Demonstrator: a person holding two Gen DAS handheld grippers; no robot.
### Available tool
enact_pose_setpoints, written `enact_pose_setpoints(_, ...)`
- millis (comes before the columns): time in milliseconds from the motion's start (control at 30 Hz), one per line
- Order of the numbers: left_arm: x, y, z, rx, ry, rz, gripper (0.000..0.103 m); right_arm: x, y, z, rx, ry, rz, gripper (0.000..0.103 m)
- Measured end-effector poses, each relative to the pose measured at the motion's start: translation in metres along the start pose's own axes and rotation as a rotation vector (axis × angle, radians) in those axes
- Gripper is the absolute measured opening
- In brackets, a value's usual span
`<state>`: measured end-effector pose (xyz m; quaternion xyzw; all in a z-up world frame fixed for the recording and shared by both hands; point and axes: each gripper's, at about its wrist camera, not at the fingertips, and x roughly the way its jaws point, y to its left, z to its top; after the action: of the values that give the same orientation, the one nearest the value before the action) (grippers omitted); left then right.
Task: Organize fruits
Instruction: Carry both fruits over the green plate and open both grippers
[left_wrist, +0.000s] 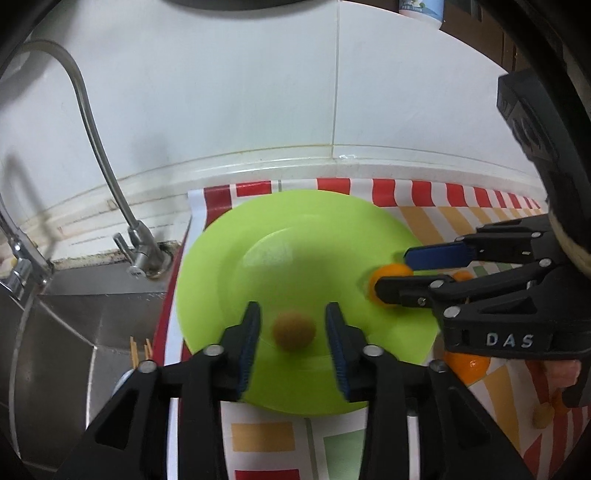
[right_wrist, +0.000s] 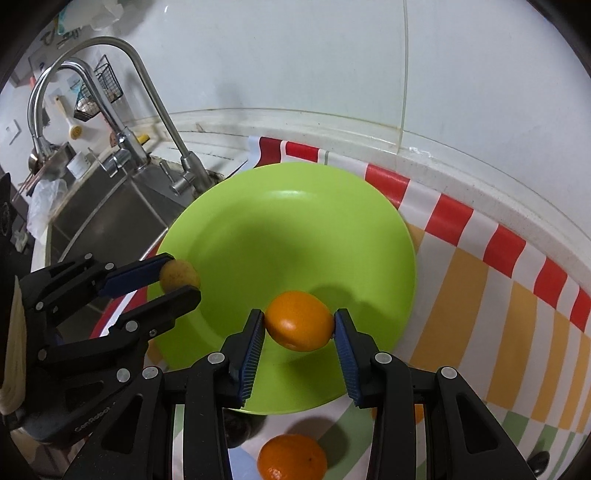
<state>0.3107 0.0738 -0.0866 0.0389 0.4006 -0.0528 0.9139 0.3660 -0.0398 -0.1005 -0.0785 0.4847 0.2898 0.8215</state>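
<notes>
A lime green plate (left_wrist: 258, 243) (right_wrist: 280, 221) lies on a striped mat by the sink. My left gripper (left_wrist: 293, 325) is open; a small yellow-brown fruit (left_wrist: 294, 330) lies on the plate between its fingers, with gaps on both sides. It also shows in the right wrist view (right_wrist: 179, 275) with the left gripper (right_wrist: 181, 280) around it. My right gripper (right_wrist: 300, 328) is shut on an orange (right_wrist: 298, 320) above the plate's near part. It shows in the left wrist view (left_wrist: 391, 273) holding that orange (left_wrist: 392, 271).
A second orange (right_wrist: 291, 458) (left_wrist: 467, 365) lies on the mat near the plate. A small yellowish fruit (left_wrist: 543, 415) lies at the right. A steel sink (left_wrist: 74, 332) with faucets (left_wrist: 107, 170) is left of the plate. A tiled wall (left_wrist: 258, 92) stands behind.
</notes>
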Motion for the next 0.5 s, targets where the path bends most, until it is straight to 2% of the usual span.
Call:
enact_pose_setpoints(167,-0.016,0.000,-0.003,-0.012,-0.016,0.021,0.045,-0.016,0.000,-0.002,0.015,-0.042,-0.024,0.043)
enact_pose_setpoints(333,-0.049,-0.013,-0.006,0.010,-0.067,0.049,0.046,-0.051,0.008,-0.013,0.011,-0.121,-0.062,0.043)
enact_pose_setpoints(500,-0.087,-0.025,-0.011,0.006,-0.130,0.032,0.052,-0.092,0.015,-0.030,0.032,-0.201,-0.077,0.043)
